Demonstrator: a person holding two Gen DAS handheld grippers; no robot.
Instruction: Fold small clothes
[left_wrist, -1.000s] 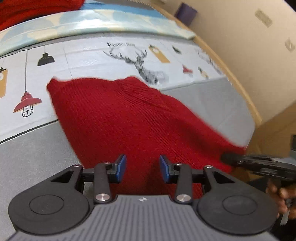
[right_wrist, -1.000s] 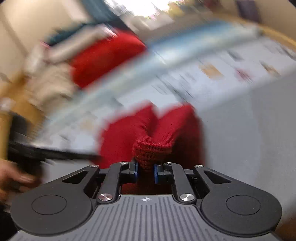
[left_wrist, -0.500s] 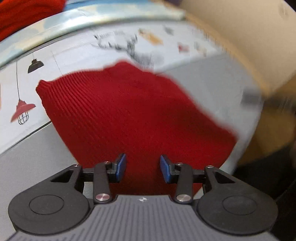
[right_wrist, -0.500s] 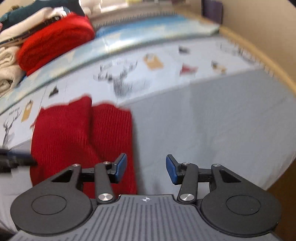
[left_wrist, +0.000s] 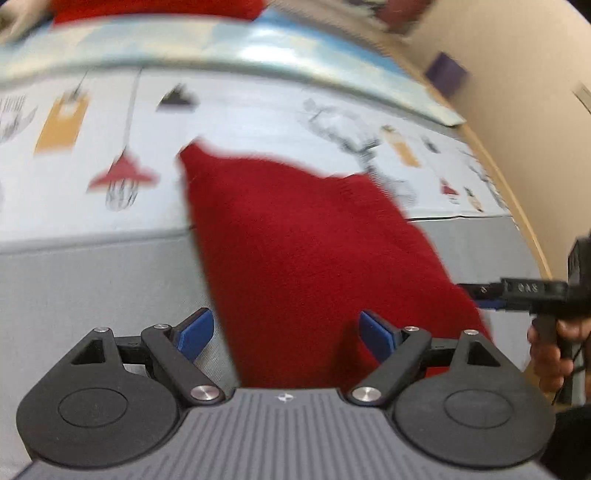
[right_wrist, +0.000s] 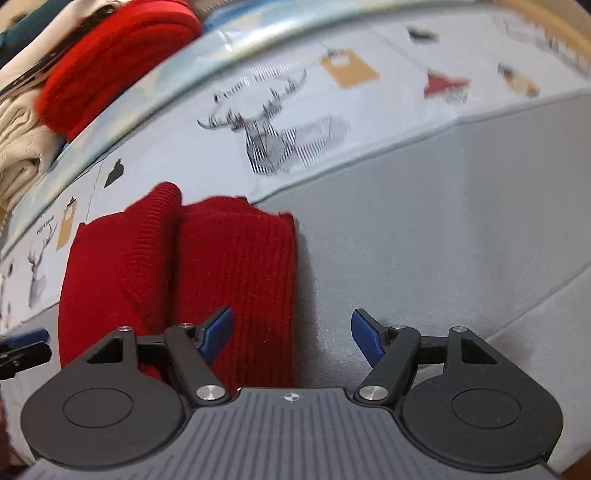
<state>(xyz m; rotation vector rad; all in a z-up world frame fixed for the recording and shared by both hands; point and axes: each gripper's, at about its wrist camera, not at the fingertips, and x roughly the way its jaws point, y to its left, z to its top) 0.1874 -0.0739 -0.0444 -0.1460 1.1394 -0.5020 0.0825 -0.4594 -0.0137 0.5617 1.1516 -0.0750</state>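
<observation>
Just let go, both my left gripper (left_wrist: 286, 334) and right gripper (right_wrist: 291, 338) opening wide and empty, so the red sweater (right_wrist: 177, 273) lies folded by the bed's (right_wrist: 443, 229) near edge.

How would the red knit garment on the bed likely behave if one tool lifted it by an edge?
The red knit garment would probably droop: it lies flat in soft folded layers. Its ribbed surface suggests it would grip rather than slip. Lifted by one edge, the folded-over panel might fall open. Both the left tool and right tool are opening, pressing nothing.
</observation>
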